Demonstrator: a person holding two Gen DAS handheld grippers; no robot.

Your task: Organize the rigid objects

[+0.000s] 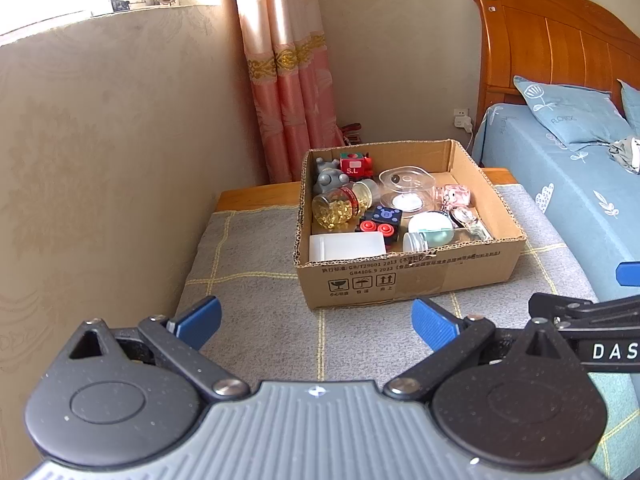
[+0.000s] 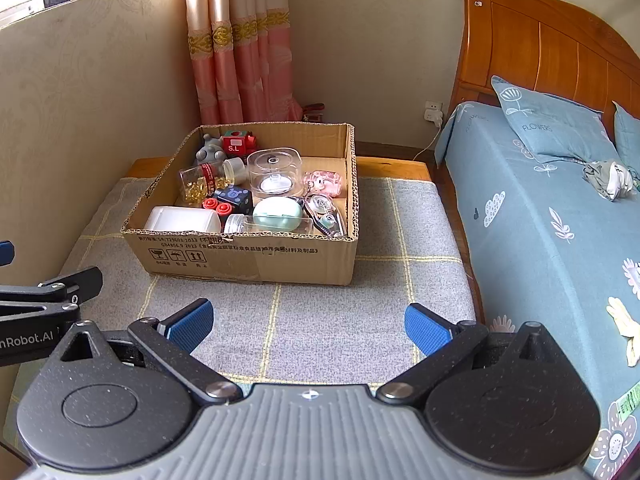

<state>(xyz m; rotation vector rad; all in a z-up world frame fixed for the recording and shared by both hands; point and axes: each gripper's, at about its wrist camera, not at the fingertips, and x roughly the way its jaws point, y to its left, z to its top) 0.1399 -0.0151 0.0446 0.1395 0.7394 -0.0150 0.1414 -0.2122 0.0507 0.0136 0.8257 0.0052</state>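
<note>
I am holding both grippers back from the box [image 1: 408, 276], which is sitting on the grey mat [image 1: 256, 264], and neither is touching anything: the left gripper [image 1: 316, 322] is spread wide with nothing between its fingers, and the right gripper [image 2: 309, 326] is hanging just as wide and empty. Everything I am sorting is lying inside the box. At its near wall a white tub [image 1: 346, 246] is resting on its side; it is looking light and smooth, so I am judging a grip across its short width safest. Beside it, toward the box's right half, a small jar [image 1: 416, 241] and a mint case [image 2: 277, 213] are lying together, both rounded and probably slippery. In the middle of the box a clear dome [image 2: 274, 172] is standing upright; it is looking brittle, so I am planning to pinch it gently across its sides. Along the box's left wall a capsule bottle [image 1: 340, 204] is lying tilted, seeming heavier than the rest and likely to roll, so I am favouring its body over its cap. In the far left corner a grey figure [image 1: 330, 176] and a red toy [image 1: 354, 165] are sitting close together, stiff and easy to grip.
</note>
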